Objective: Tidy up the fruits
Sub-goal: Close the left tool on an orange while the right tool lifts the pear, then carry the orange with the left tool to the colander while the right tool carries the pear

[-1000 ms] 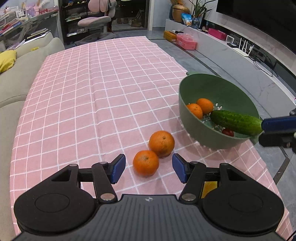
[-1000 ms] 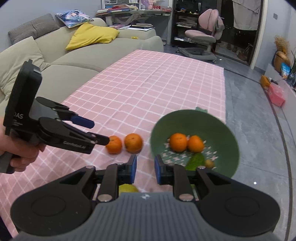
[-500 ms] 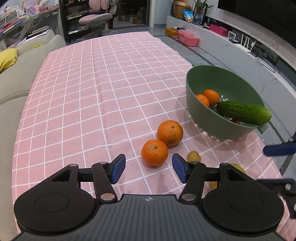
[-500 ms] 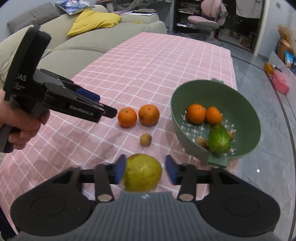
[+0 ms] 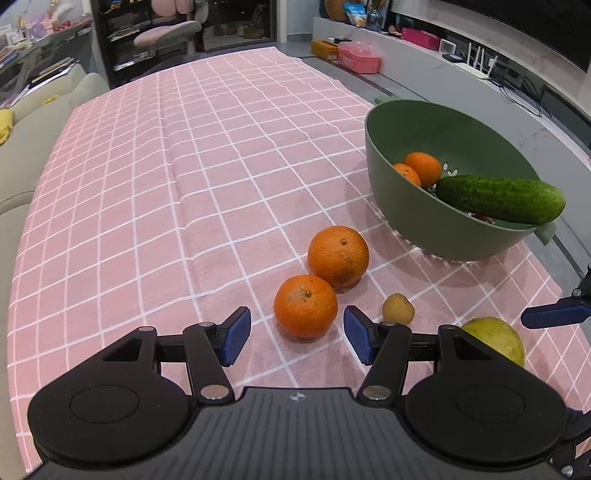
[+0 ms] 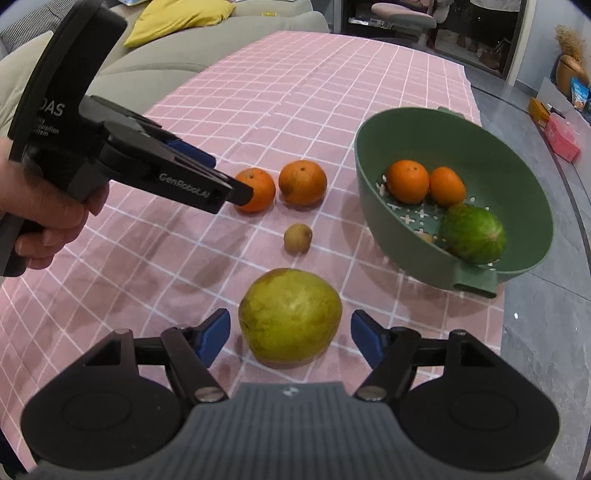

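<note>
pink checked cloth (image 5: 221, 166); both grippers level, jaws spread, left gripper (image 5: 297, 334) facing orange (image 5: 306, 306)

A long table under a pink checked tablecloth (image 5: 207, 155) fills the room's middle. Along one side runs a grey-beige sofa (image 6: 177, 62) with a yellow cushion (image 6: 177, 18) on it. Beyond the table's far end a pink desk chair (image 6: 402, 18) stands before dark shelving (image 5: 122, 48). The floor (image 6: 546, 350) is grey and glossy. A low pale console (image 5: 461, 85) lines the opposite wall, bearing a pink box (image 5: 359, 59).
</note>
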`<state>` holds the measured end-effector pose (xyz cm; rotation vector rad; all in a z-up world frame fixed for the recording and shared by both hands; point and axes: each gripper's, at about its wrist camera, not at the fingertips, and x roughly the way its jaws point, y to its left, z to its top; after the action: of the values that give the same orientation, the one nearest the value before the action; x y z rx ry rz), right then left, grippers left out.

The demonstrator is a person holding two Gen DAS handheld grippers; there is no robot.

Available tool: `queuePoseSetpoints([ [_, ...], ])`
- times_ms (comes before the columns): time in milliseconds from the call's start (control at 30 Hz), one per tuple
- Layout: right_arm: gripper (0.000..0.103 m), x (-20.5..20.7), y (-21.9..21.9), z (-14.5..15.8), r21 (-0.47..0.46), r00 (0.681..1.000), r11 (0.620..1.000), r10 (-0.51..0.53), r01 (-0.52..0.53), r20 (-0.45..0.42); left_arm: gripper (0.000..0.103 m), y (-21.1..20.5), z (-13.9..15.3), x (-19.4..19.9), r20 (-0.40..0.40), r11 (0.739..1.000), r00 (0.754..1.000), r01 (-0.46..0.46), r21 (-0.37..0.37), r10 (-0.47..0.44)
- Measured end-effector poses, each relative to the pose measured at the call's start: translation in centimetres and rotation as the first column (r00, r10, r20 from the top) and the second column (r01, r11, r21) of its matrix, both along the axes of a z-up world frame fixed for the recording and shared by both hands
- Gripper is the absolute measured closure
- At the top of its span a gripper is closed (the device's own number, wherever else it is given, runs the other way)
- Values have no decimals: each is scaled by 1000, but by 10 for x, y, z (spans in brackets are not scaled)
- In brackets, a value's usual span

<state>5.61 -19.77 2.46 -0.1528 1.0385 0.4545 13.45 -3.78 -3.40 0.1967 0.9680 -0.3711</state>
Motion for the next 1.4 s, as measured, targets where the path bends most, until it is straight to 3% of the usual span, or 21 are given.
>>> queuePoseSetpoints([
  [300,34,9,1,-14,24,999,1000,-13,14,-47,36,-6,-20,16,-25,1000,1000,17,-1,-17],
  [400,35,12,1,-14,40,998,999,-17,19,-55,51,-4,-22,17,-23,999,999,28,-30,-28],
  [600,37,13,2,-13,38,998,999,-17,19,-56,55,-2,-20,13,-26,998,999,35,-50,-36],
  [800,37,11,1,-12,57,997,998,0,5,-80,55,4,-7,5,-10,998,999,39,-59,-39],
  [1400,37,6,-7,16,62,999,998,-19,21,-29,55,9,47,-14,61,997,996,61,-43,-58],
])
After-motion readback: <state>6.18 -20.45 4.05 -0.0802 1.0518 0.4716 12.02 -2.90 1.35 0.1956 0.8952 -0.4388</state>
